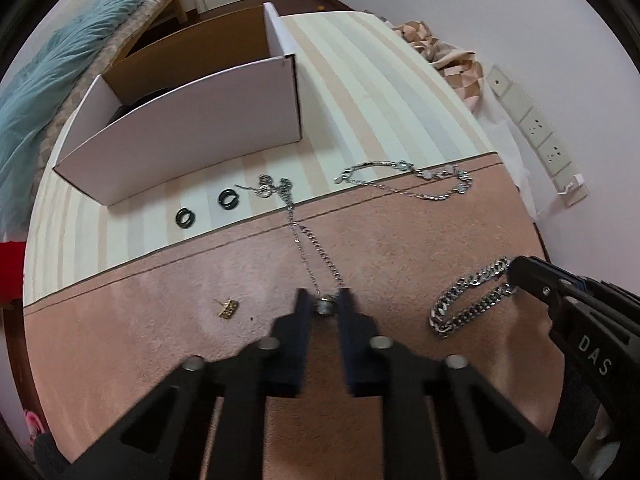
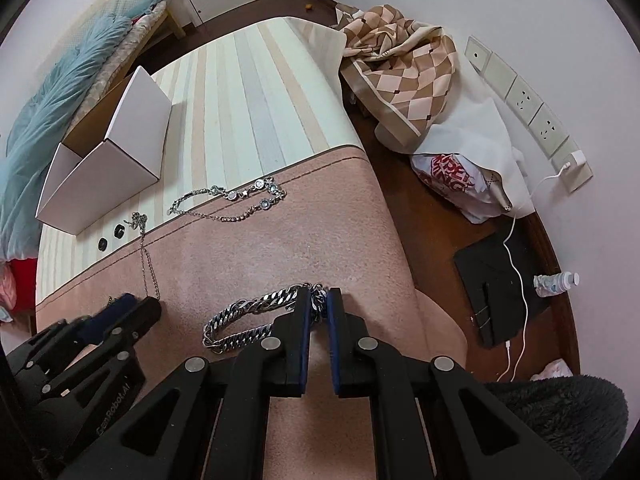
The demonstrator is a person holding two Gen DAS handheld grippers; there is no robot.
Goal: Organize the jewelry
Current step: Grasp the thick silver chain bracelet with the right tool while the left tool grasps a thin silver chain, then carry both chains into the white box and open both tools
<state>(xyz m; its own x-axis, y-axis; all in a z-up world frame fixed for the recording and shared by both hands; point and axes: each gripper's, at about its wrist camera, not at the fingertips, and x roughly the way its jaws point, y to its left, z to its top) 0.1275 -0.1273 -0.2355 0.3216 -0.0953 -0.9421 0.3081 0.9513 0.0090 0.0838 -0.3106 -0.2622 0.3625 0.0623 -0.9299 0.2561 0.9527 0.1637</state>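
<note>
Bedroom, pink and striped cloth-covered table point(image 1: 400, 92) with white open box point(image 1: 180, 140) at far left; left gripper point(image 1: 325, 306) pinching ring end of thin necklace point(image 1: 316, 252) on pink cloth; right gripper point(image 2: 318, 304) clamped on heavy curb chain point(image 2: 248, 316) just beside; gem bracelet point(image 2: 236, 200), two black rings point(image 1: 206, 208) nearer box

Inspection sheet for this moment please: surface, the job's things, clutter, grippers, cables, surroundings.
Surface: table under a striped and pink cloth.
Job's things: white box, open top; two black rings before it; thin necklace; gem bracelet; heavy curb chain; small gold piece.
Clutter: nothing seen on the cloth.
Grippers: left gripper shut on the thin necklace's pendant; right gripper shut on the heavy curb chain's end.
Cables: white charger cable from wall sockets to the floor.
Surroundings: bed, checked fabric, plastic bag, bottle.
</note>
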